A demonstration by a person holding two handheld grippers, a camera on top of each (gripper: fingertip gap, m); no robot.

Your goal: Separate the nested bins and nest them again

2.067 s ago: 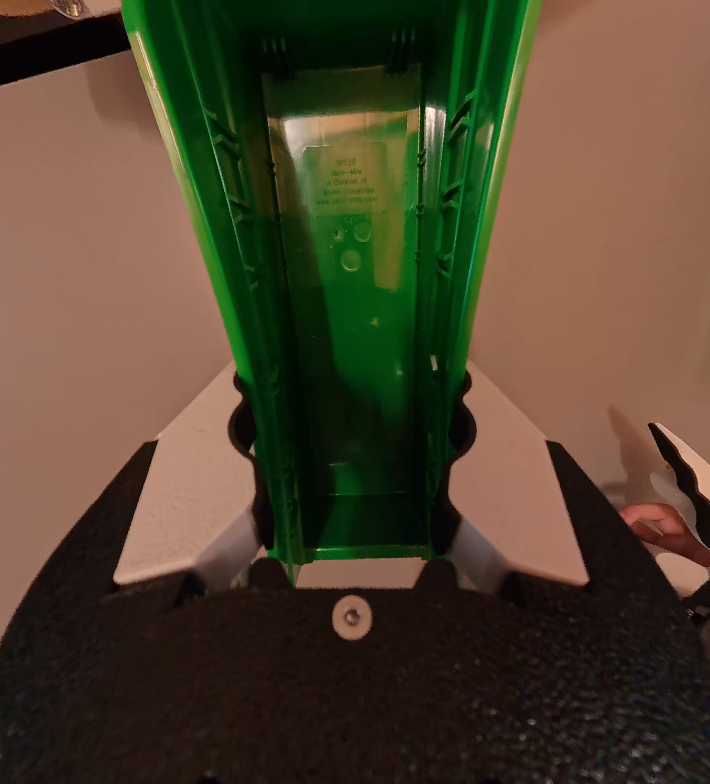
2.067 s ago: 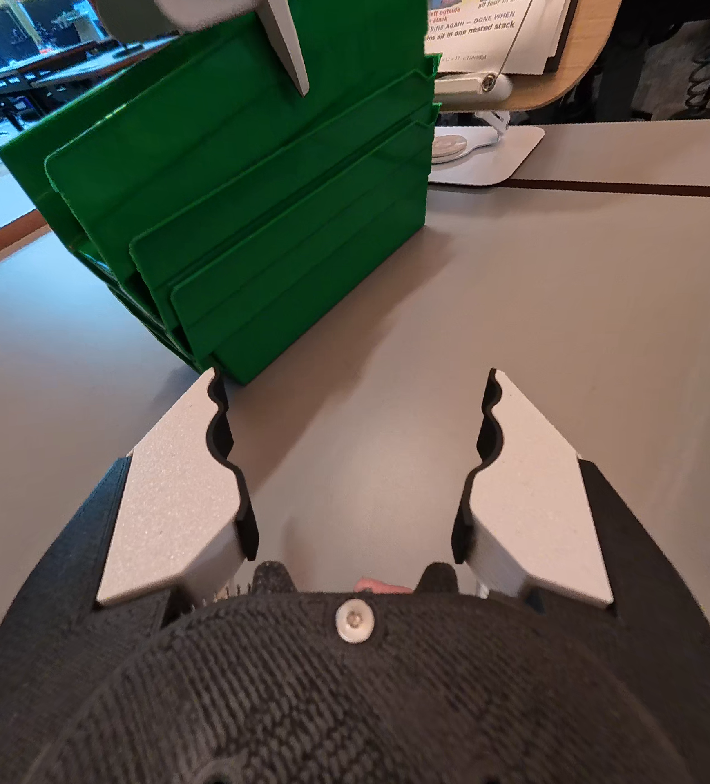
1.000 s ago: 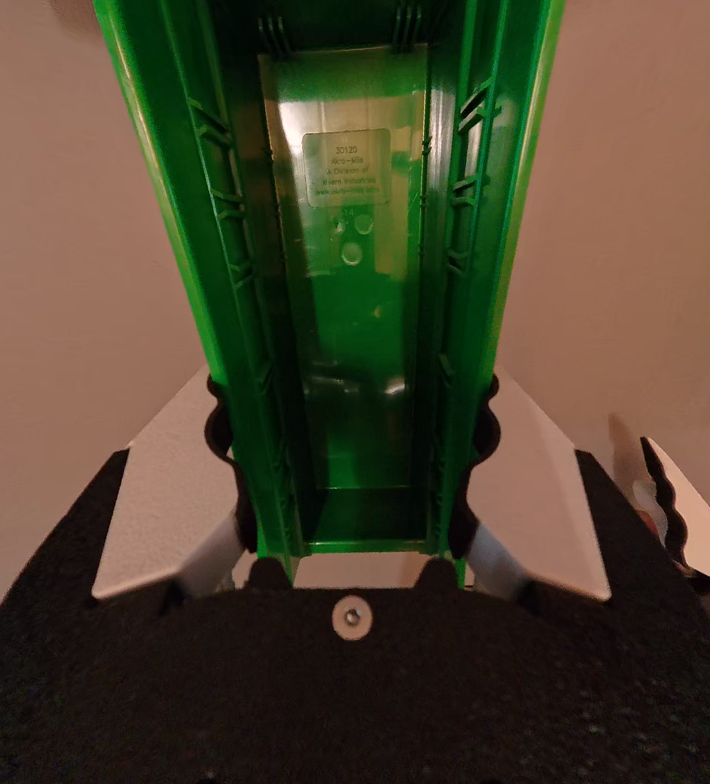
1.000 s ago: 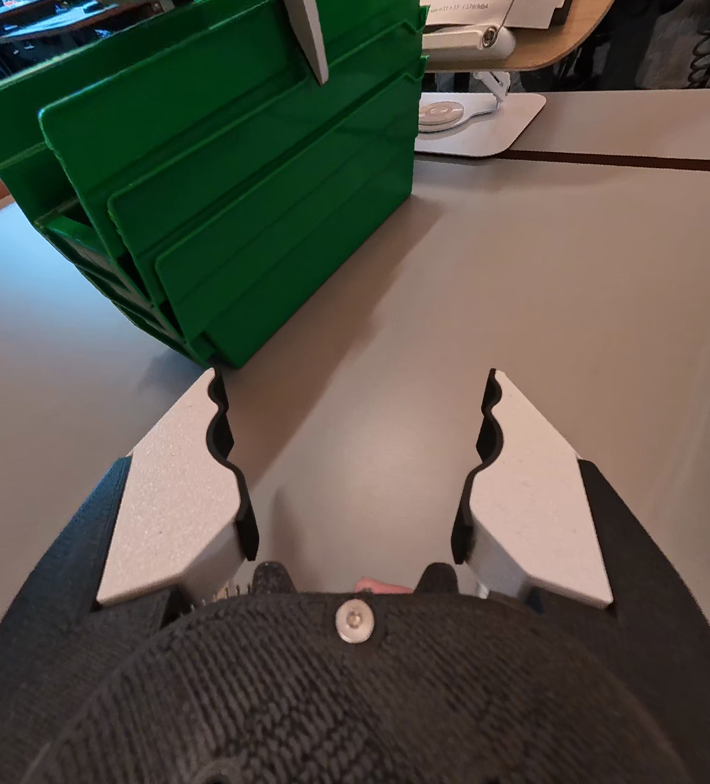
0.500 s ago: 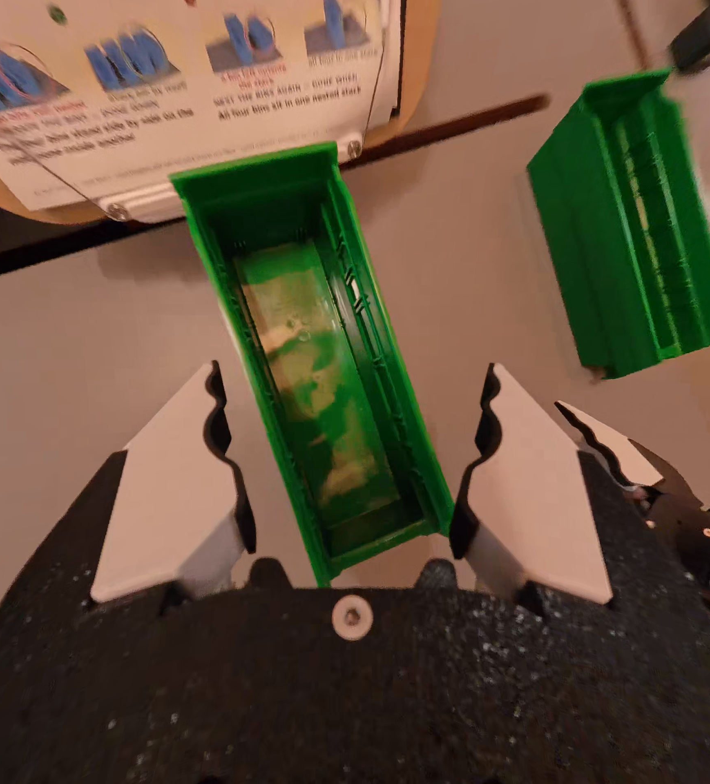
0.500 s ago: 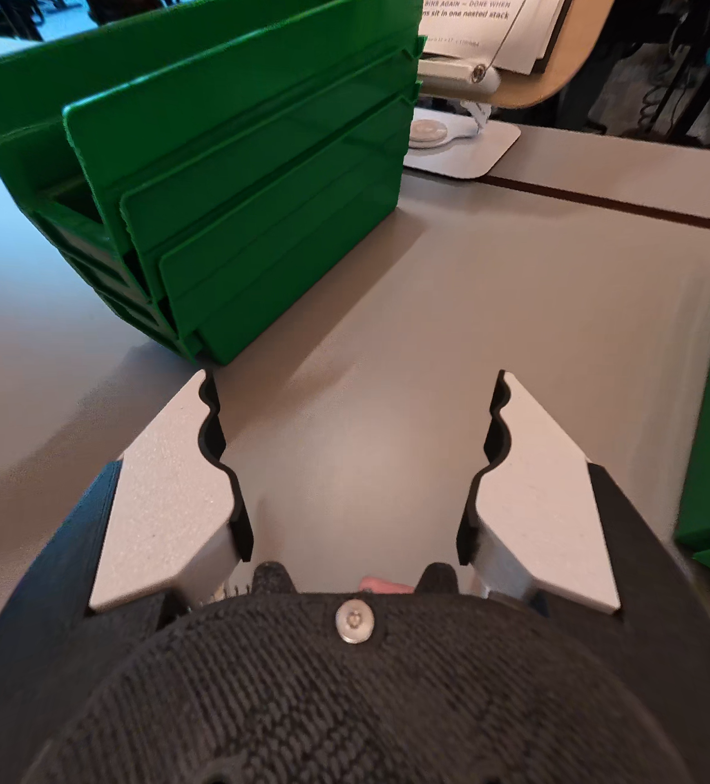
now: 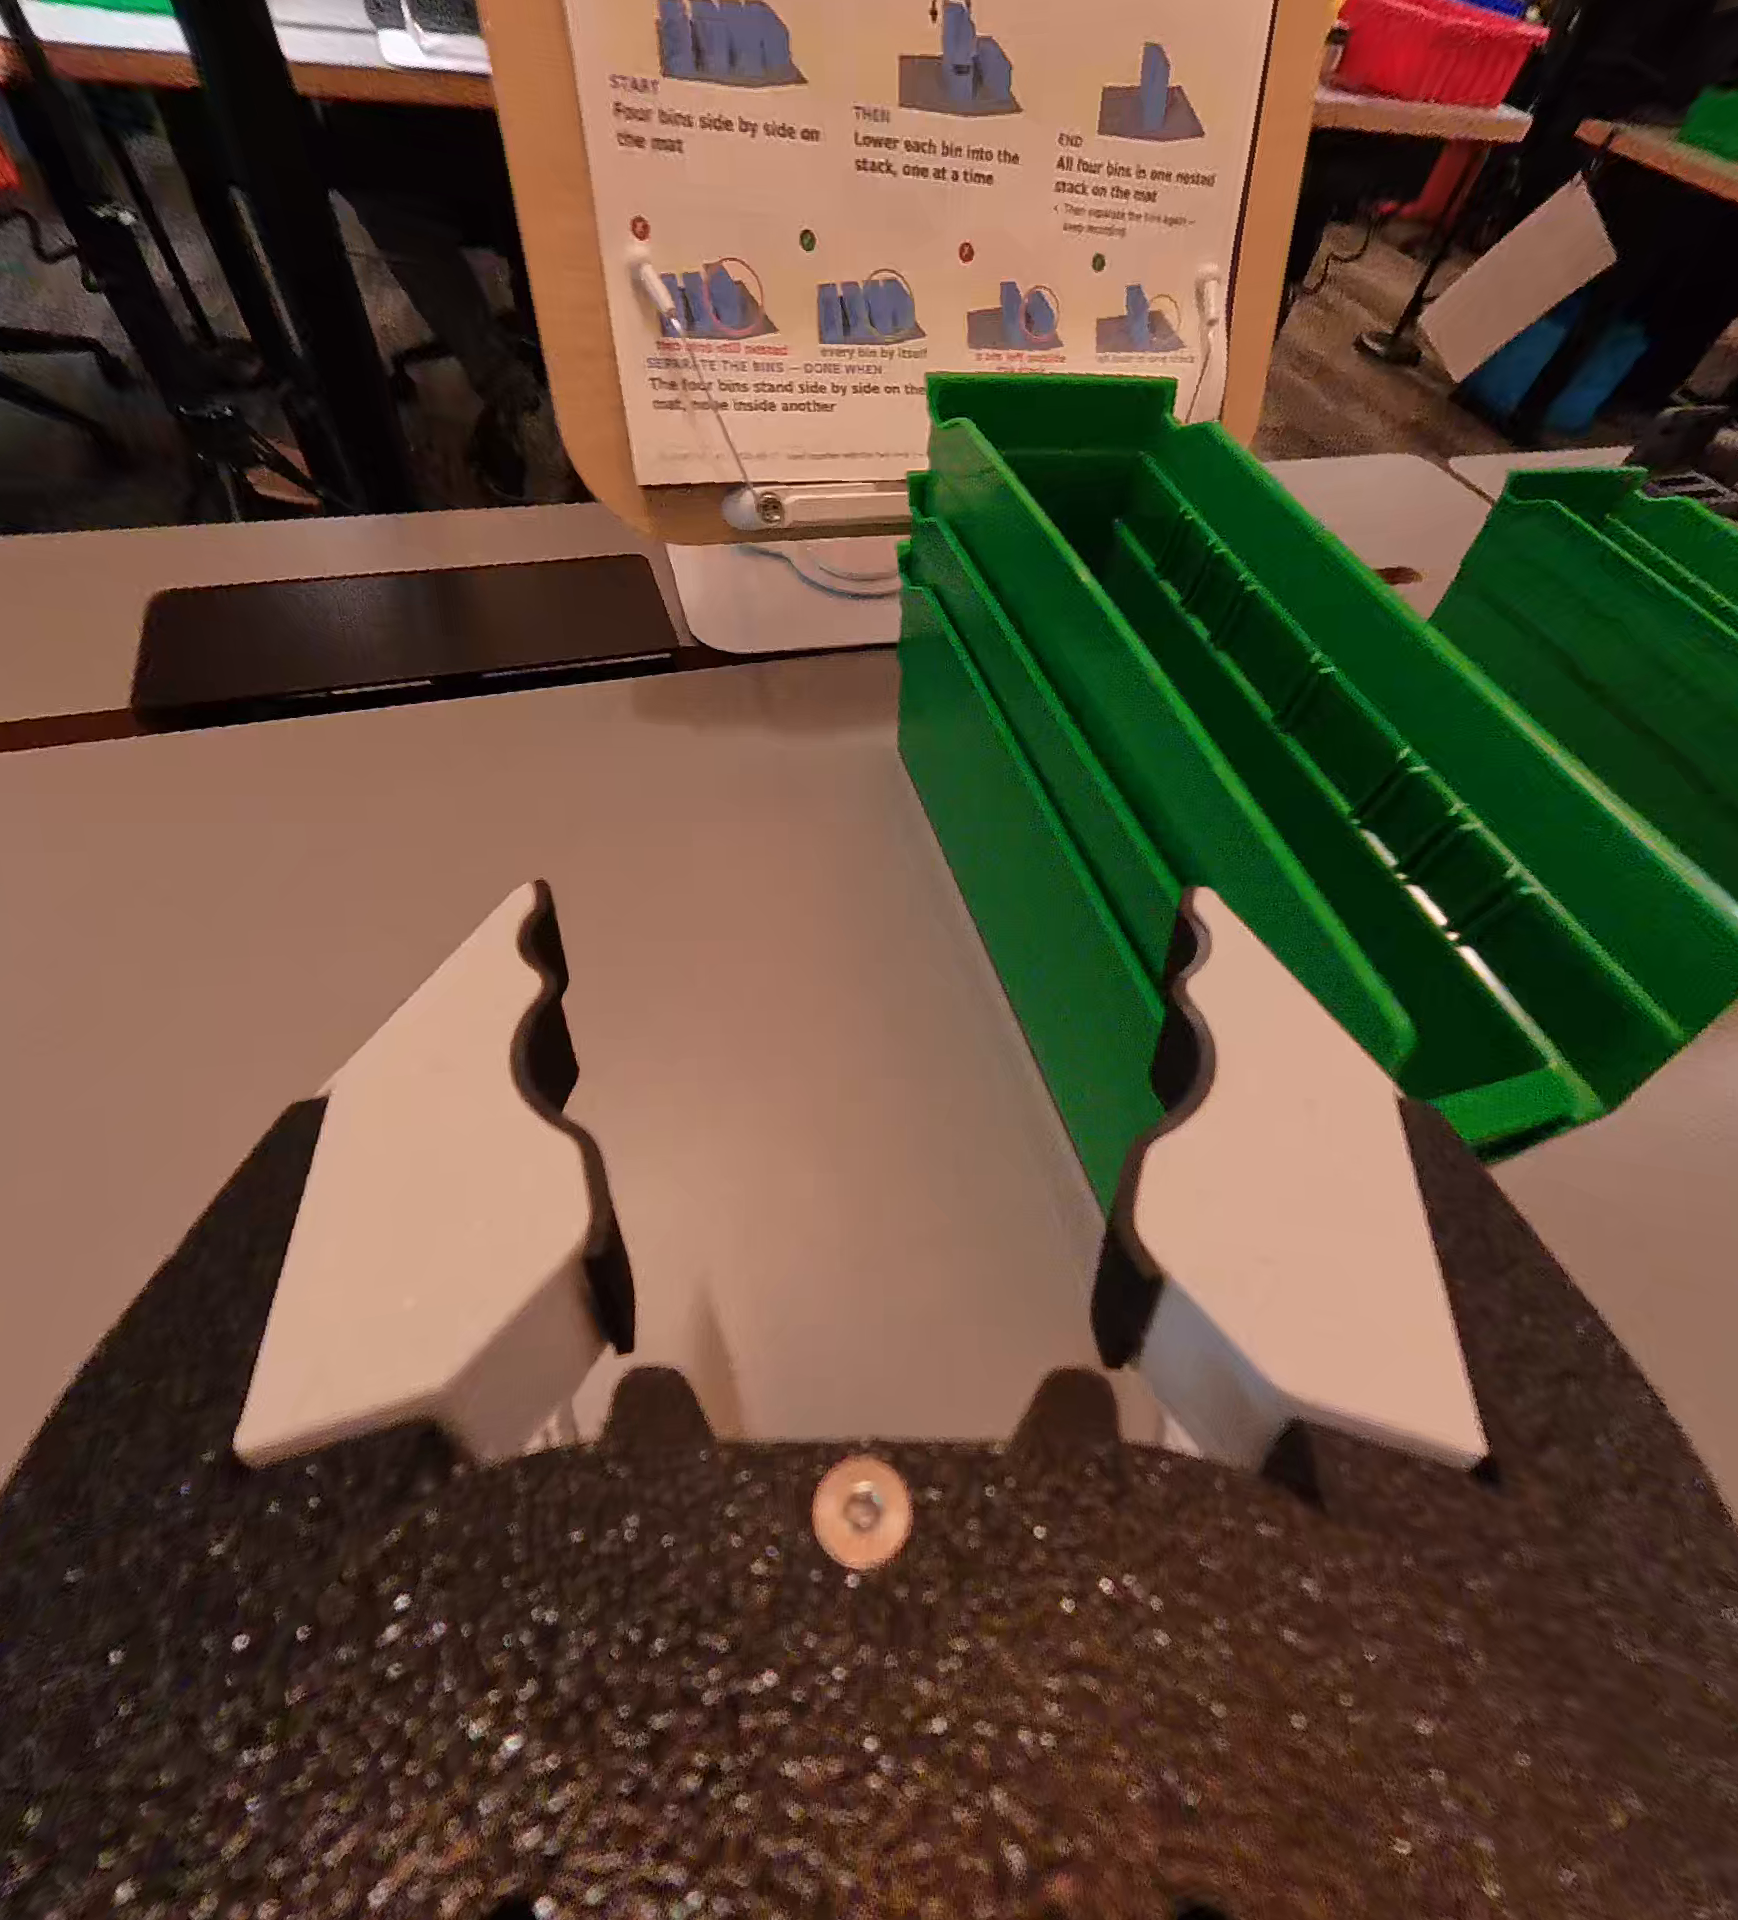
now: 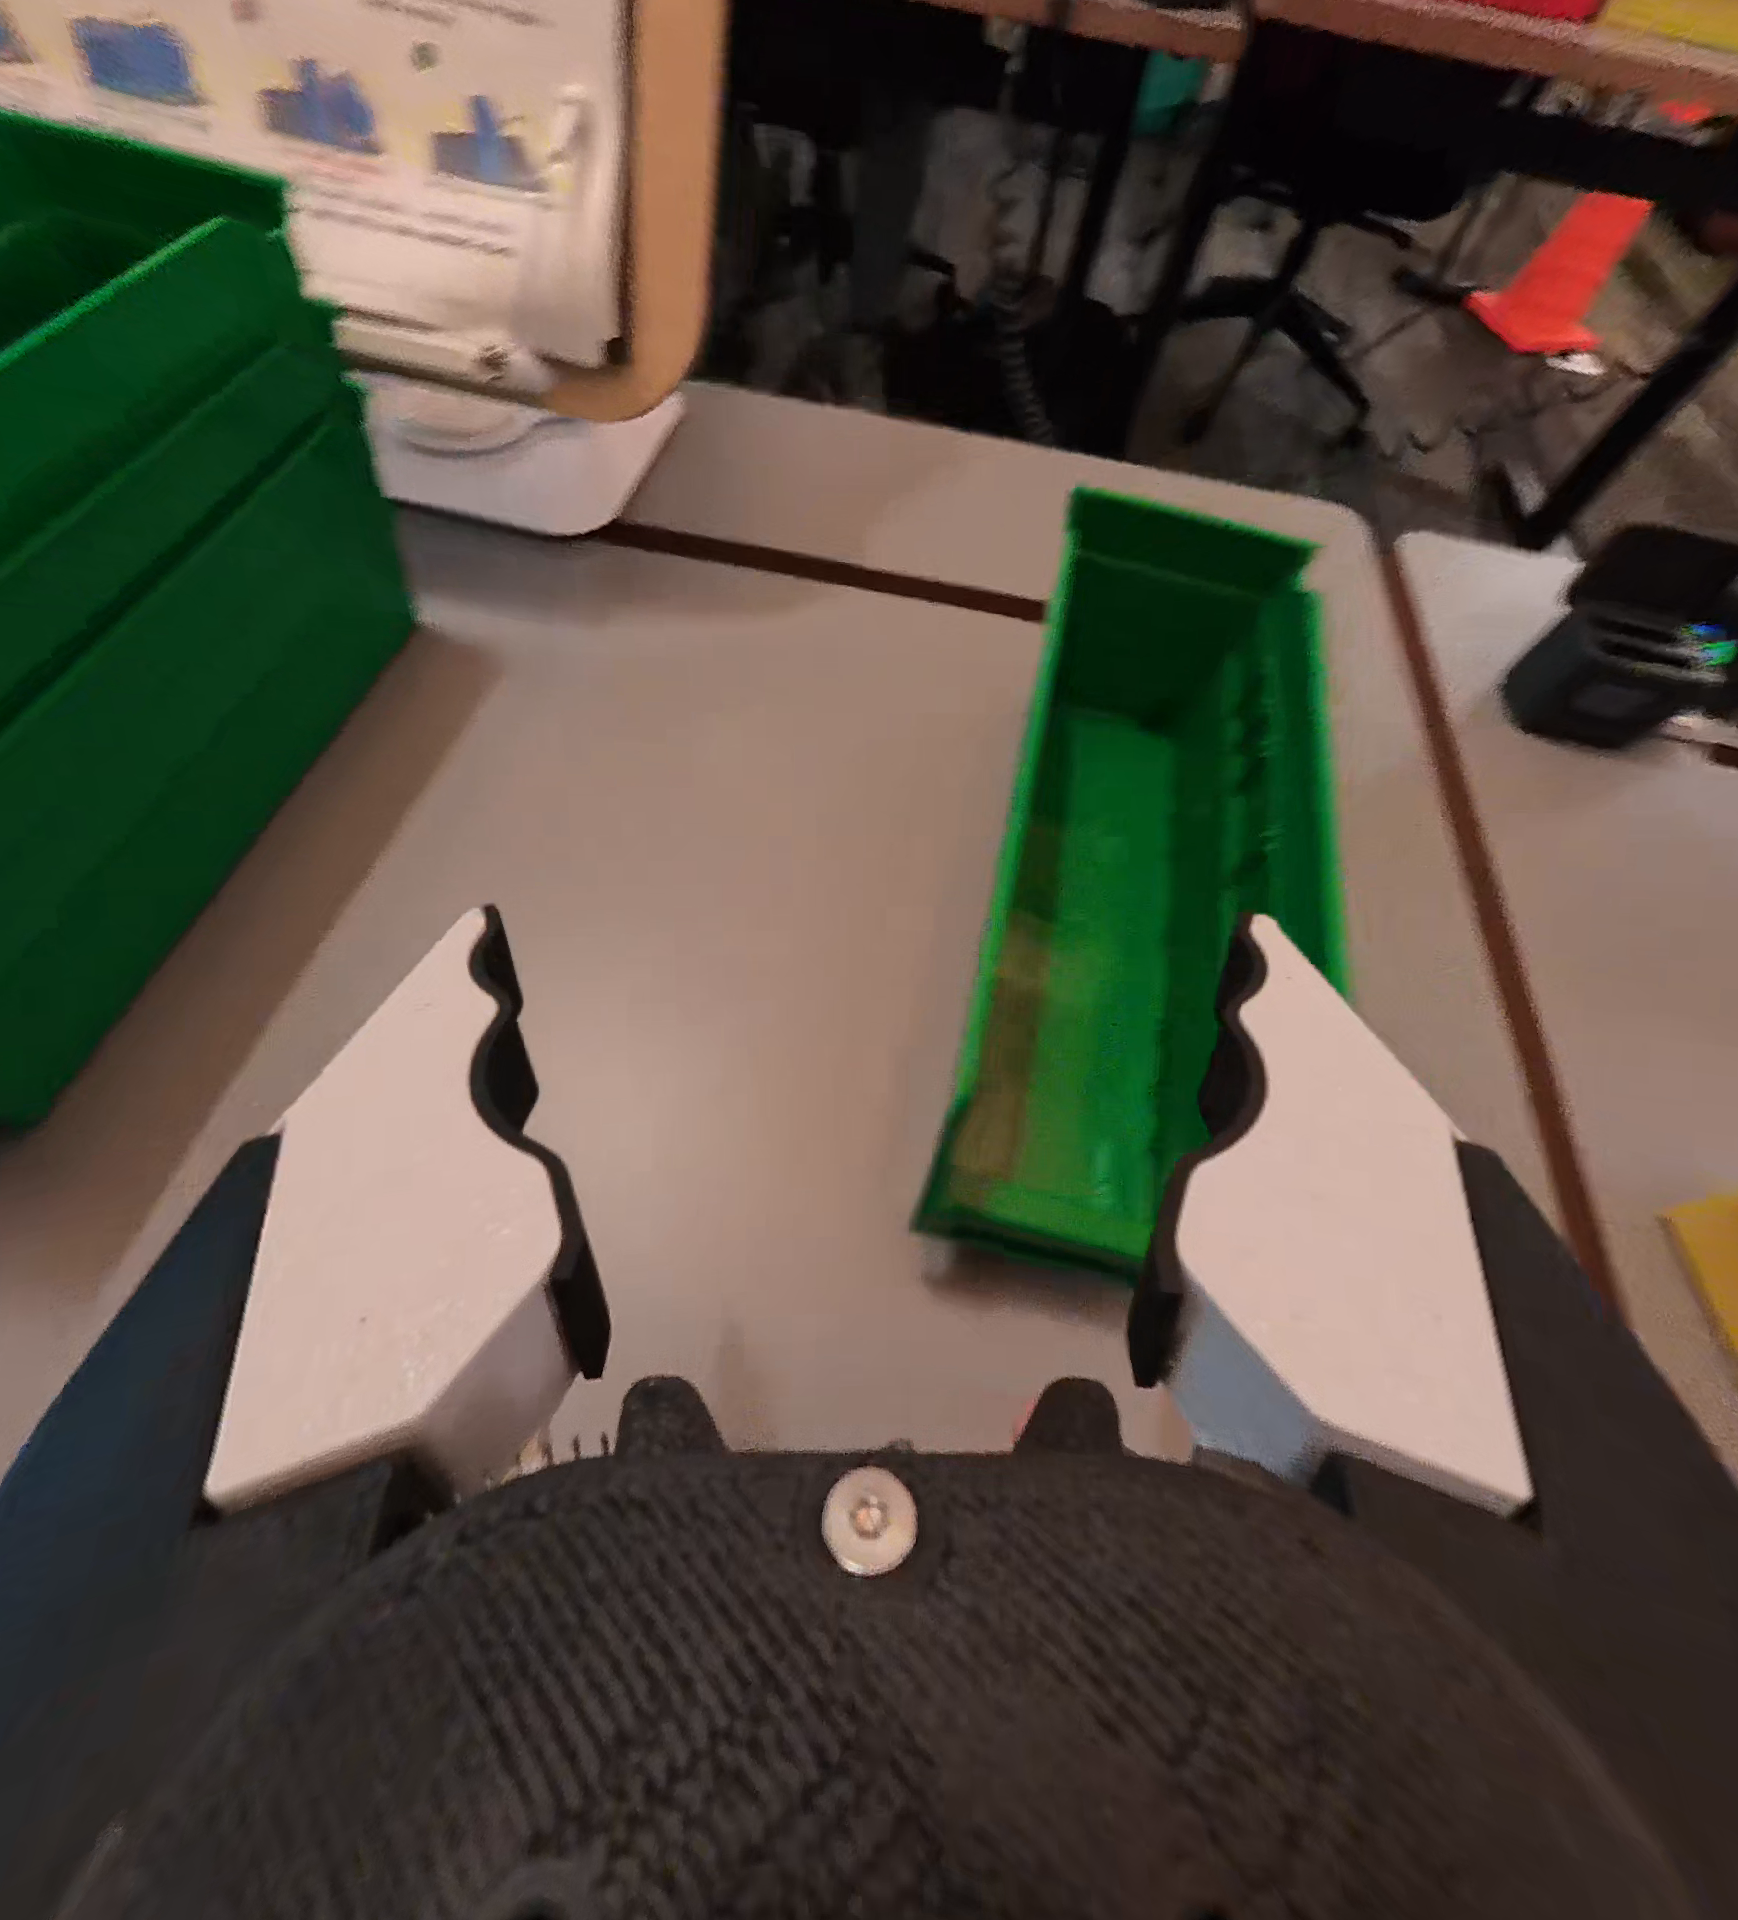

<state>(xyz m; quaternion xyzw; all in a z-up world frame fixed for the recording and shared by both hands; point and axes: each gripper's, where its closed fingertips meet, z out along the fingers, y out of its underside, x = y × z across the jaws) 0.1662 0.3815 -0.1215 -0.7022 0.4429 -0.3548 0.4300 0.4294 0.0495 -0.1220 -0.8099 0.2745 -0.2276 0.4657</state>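
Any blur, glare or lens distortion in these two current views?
Left wrist view: mostly sharp, warm light, wide-angle bending of the nested green plastic bins. Right wrist view: motion-smeared, the single green plastic bin soft with pale sheen on its floor; the grey tabletop shows no hard shadows.

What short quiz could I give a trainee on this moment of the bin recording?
1. True or false: the left gripper is shut on a bin.
2. Where is the single green bin?
A. Inside the stack
B. Alone on the table, open side up
C. Lifted clear of the table
3. Fill in: seen from the left wrist, the picture board stands ___ the nested stack.

Key: 1 false, its jaws are spread with nothing between them; 2 B; 3 behind.
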